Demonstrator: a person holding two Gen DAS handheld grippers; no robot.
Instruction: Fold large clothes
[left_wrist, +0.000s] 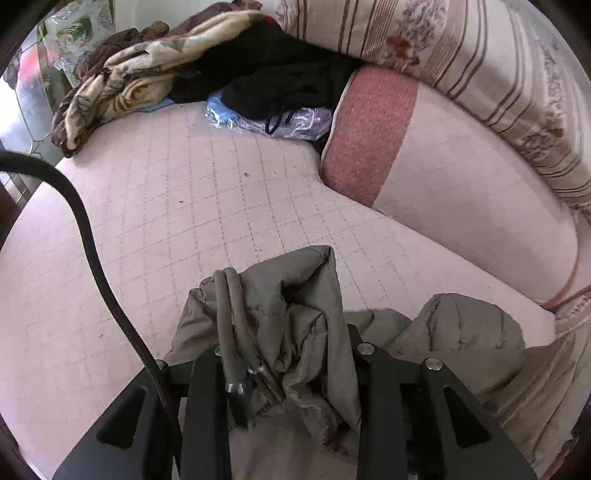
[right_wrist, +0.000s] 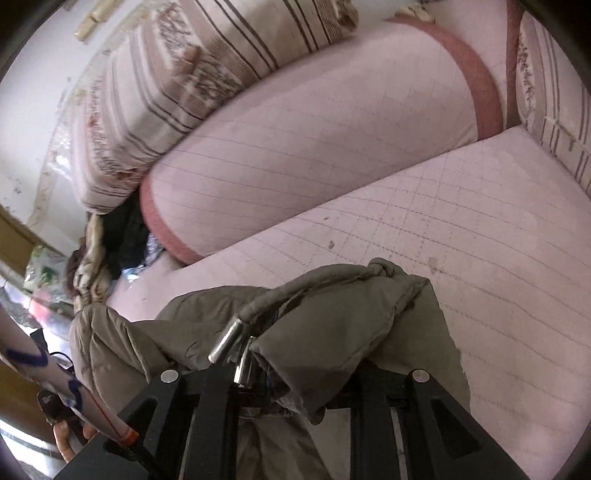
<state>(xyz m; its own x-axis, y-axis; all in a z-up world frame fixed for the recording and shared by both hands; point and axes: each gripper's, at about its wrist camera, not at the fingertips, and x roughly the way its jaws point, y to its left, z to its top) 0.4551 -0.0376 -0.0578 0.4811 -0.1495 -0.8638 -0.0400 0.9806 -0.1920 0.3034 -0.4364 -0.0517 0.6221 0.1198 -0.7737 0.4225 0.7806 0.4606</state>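
Note:
A grey-olive padded jacket (left_wrist: 295, 314) with drawstring cords and metal tips hangs bunched over the pink quilted bed (left_wrist: 184, 206). My left gripper (left_wrist: 284, 369) is shut on a fold of the jacket, with fabric draped over its fingers. In the right wrist view my right gripper (right_wrist: 295, 384) is shut on another bunch of the same jacket (right_wrist: 332, 332), next to a cord with a silver tip (right_wrist: 225, 341). Both hold it a little above the bed (right_wrist: 480, 229). The fingertips are hidden by fabric.
A pink bolster pillow (left_wrist: 443, 184) and a striped floral quilt (left_wrist: 498, 66) lie at the right. A patterned blanket (left_wrist: 122, 81), black clothes (left_wrist: 280, 74) and a plastic bag (left_wrist: 258, 118) are piled at the far end. A black cable (left_wrist: 96, 258) crosses the left.

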